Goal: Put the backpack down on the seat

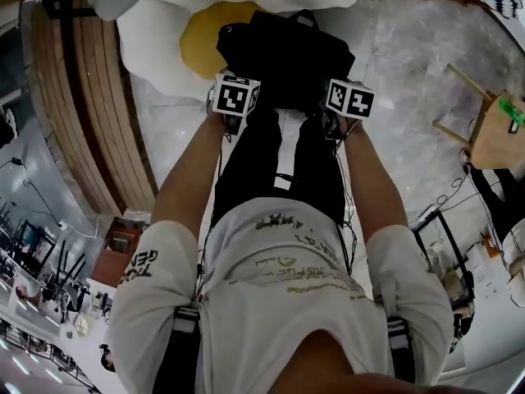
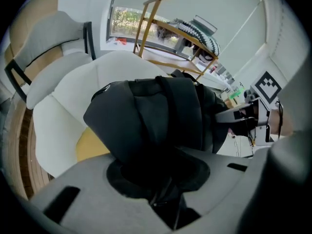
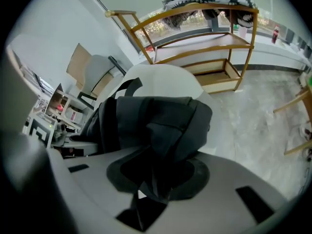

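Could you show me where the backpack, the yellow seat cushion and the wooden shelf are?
backpack (image 1: 287, 56), head view, middle of its black body.
yellow seat cushion (image 1: 201, 39), head view, bare part left of the backpack.
wooden shelf (image 3: 209, 43), right gripper view, its middle board.

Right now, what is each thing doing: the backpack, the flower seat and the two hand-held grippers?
black backpack: gripped at two spots, over the seat; can't tell if it rests there.
left hand-held gripper: shut on the black backpack's fabric.
right hand-held gripper: shut on the black backpack's fabric.
flower-shaped seat: yellow middle partly hidden by the black backpack.
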Motion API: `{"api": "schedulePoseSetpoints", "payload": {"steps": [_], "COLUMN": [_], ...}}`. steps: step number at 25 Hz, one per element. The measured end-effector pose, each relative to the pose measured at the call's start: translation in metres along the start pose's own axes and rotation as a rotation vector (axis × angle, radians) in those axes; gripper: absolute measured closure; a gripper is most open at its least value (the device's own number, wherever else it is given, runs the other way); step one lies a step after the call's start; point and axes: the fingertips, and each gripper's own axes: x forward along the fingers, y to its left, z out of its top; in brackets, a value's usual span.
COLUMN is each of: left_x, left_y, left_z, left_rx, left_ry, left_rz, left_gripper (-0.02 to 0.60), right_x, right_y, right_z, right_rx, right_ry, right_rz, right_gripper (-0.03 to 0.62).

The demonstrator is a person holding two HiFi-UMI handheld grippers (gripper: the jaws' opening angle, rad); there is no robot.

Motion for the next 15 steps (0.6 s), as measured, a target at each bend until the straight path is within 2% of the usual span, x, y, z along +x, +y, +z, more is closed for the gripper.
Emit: {"api": "schedulePoseSetpoints", "payload": {"steps": [2, 6, 9, 13, 15], "left_x": [0.019, 0.058, 0.083, 0.096, 0.097], "left_y": [0.002, 0.004, 0.007, 0.018, 0.024], "left_z": [-0.01, -0.033, -0.043, -0.046, -0.046], "left_rx": [0.011, -0.043, -0.067, -0.124, -0.167], "left_ry": [0.023, 0.071, 0.086, 0.088, 0.097], "left_rz": [-0.007, -0.028, -0.027, -0.011, -0.033], "left_gripper": [0.471, 0.463, 0.462, 0.459, 0.454], "right_x": [0.015, 0.04, 0.053, 0.064, 0.068], "right_y": [-0.013, -0.038, -0.053, -0.054, -0.053], "right_z": [-0.004, -0.015, -0.025, -0.03, -0.027], "right_rx": [-0.002, -0.046, -0.018, -0.017, -0.027], "right_ry": [0.018, 0.058, 0.109, 0.13, 0.113], "right_rz": [0.003, 0.006, 0.01, 0.015, 0.002], "right_gripper": [0.488, 0.488, 0.48, 0.477, 0.468]}}
